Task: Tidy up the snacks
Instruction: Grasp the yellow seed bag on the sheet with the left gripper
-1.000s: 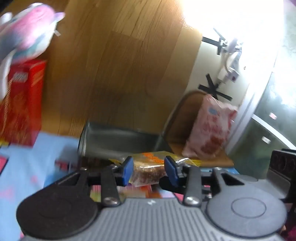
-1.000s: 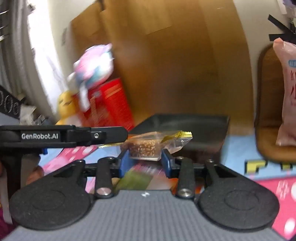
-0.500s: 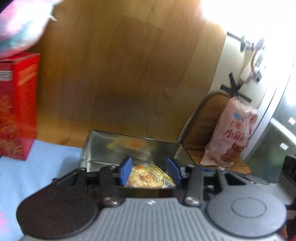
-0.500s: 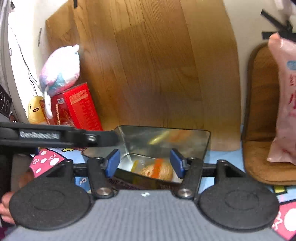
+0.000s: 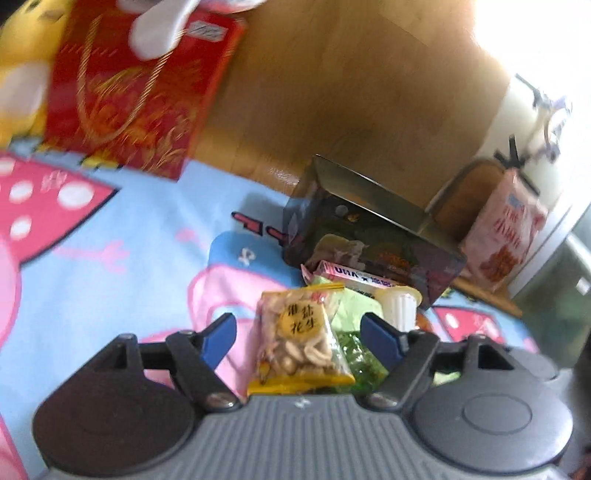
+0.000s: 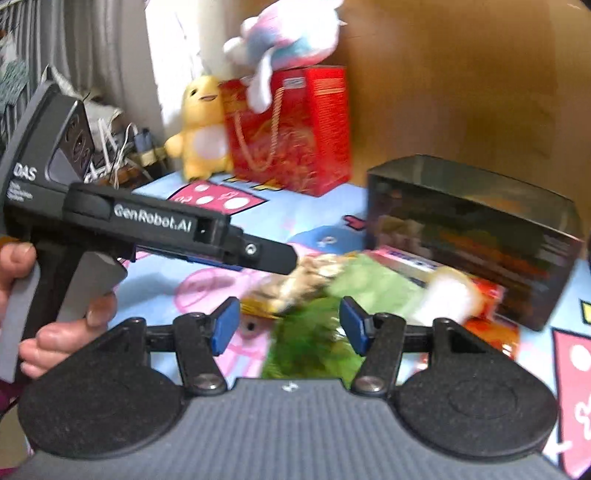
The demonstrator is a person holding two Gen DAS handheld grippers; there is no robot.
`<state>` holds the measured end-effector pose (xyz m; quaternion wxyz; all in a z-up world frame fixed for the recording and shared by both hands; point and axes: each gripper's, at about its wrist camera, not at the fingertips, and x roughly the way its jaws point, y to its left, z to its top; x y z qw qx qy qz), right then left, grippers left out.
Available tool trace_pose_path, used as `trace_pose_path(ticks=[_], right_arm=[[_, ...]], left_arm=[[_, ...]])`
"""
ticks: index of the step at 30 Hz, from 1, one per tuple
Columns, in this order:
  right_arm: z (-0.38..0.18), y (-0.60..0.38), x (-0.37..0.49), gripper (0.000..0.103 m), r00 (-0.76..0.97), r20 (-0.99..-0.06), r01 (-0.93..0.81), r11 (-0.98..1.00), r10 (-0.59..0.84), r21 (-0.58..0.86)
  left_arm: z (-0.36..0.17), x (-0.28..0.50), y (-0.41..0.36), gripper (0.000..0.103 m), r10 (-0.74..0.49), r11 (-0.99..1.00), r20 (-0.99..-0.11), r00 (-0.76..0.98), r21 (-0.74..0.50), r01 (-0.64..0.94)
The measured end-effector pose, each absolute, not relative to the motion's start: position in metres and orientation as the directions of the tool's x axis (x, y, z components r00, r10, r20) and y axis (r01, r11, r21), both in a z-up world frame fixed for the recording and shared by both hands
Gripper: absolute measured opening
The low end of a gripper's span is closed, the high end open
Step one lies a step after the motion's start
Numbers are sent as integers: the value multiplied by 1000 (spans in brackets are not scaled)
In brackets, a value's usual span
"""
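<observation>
My left gripper (image 5: 300, 338) hangs low over a pile of snacks on the cartoon mat, its jaws opening. A yellow peanut packet (image 5: 301, 339) lies between its blue pads without touching them. Beside the packet lie a green packet (image 5: 356, 356), a pink box (image 5: 354, 275) and a white jelly cup (image 5: 400, 301). The dark tin box (image 5: 369, 236) stands just behind the pile. My right gripper (image 6: 289, 325) is open above the blurred green packet (image 6: 314, 343), touching nothing. In the right wrist view, the left gripper's body (image 6: 162, 221) reaches in from the left, held by a hand (image 6: 55, 332).
A red gift box (image 6: 291, 129) with a pastel plush (image 6: 291, 29) on top stands at the back left, beside a yellow plush (image 6: 201, 125). A pink snack bag (image 5: 506, 236) leans on a brown chair at the right. A wooden panel forms the back wall.
Both grippers held small packets, opened over the tin, then dropped back down to the pile in front of it. Their jaws now stand wider and empty.
</observation>
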<state>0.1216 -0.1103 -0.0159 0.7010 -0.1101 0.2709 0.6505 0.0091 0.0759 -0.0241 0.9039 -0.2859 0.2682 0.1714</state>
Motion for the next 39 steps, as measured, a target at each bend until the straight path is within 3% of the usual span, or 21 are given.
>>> trace_pose_path(ticks=[2,3,5,8,12,14,17,21,24,30,31,33,34,35,39], right_arm=[[-22,-98,121,61,20,-552,-975,138,833,173],[-27,-90,118,60,44,-565,-976,156,824,150],[-35,-82,124,30,29,-571,-973,155,820,172],[-34,-94,120,27,21,-575,-968,161,818,194],[-26,-126,87,31,0,-581,-966,149,814,209],[-28,-141,70,39,-101,-587,-972,47,803,232],[-24,-170,49,42,-190,-580,-974,-80,792,210],[-20,-192,59,44,-96,-548,-988,-14,831,151],[-20,-184,78,57,-49,-527,-989,33,849,145],[-32,-135,116,60,-119,-516,-934,81,848,348],[-34,-127,119,59,-122,-520,-933,81,845,351],[-34,-110,115,44,-132,-553,-935,82,823,345],[-38,-104,118,29,-146,-572,-937,73,807,342],[-44,-101,119,21,-157,-596,-937,73,788,343],[-50,-118,105,21,-248,-603,-927,-4,759,376]], left_arm=[[-25,5,78,70,156,759,-578,801,-450,-471],[-26,7,78,62,149,756,-587,796,-451,-474],[-33,13,78,49,118,747,-618,778,-461,-479],[-34,8,66,50,113,761,-612,782,-453,-465],[-30,-8,41,52,75,814,-593,802,-428,-393],[-30,-18,24,53,91,839,-596,798,-385,-384],[-30,-41,17,56,144,840,-591,793,-351,-414],[-35,-82,30,56,156,757,-574,803,-453,-471],[-32,-96,31,64,133,704,-588,798,-511,-494],[-34,-99,24,64,42,696,-565,824,-575,-430],[-36,-100,21,64,25,697,-562,827,-583,-417],[-39,-100,12,64,-2,696,-551,834,-600,-395],[-42,-100,9,64,-14,693,-544,839,-610,-384],[-45,-101,8,64,-20,690,-538,843,-618,-378],[-60,-107,14,64,6,639,-541,841,-645,-419]])
